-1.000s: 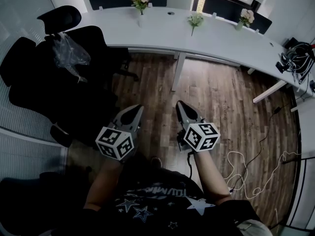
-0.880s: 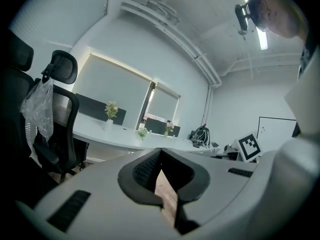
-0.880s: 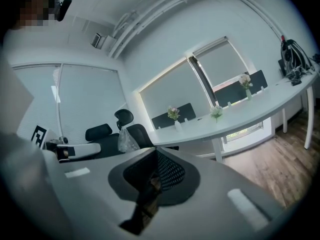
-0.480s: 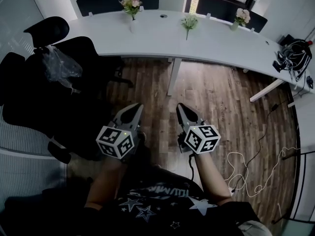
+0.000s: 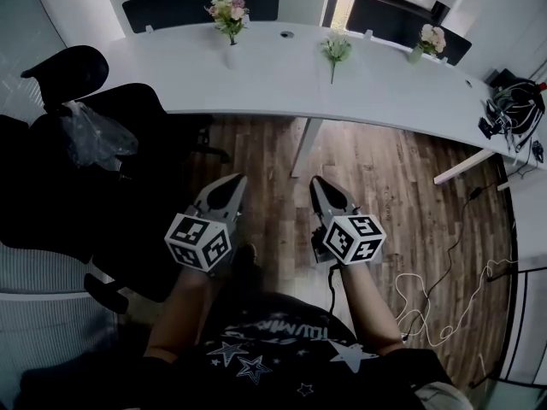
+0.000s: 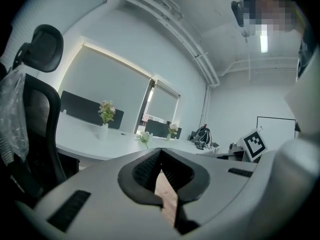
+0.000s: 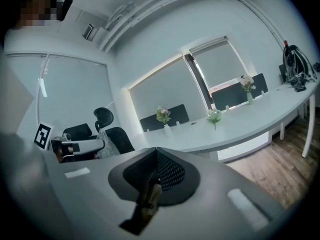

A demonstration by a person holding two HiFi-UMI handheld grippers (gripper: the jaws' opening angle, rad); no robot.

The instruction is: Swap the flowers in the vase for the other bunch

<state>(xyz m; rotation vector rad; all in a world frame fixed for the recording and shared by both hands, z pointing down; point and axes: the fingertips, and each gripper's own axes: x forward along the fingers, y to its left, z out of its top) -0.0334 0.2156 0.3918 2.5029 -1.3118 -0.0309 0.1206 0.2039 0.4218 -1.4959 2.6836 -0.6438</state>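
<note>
my left tongs (image 5: pixel 234 180) and right tongs (image 5: pixel 317 181) are closed and empty. the flowers (image 5: pixel 226 11) look light and soft. i'd pinch them gently, low down, just above the vase (image 5: pixel 231 56).

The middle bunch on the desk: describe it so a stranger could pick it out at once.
Start at the long white desk. Of three bunches along it, take the middle bunch. The left bunch and right bunch are pinkish and stand in vases; this one is whitish-green with a bare stem.
</note>
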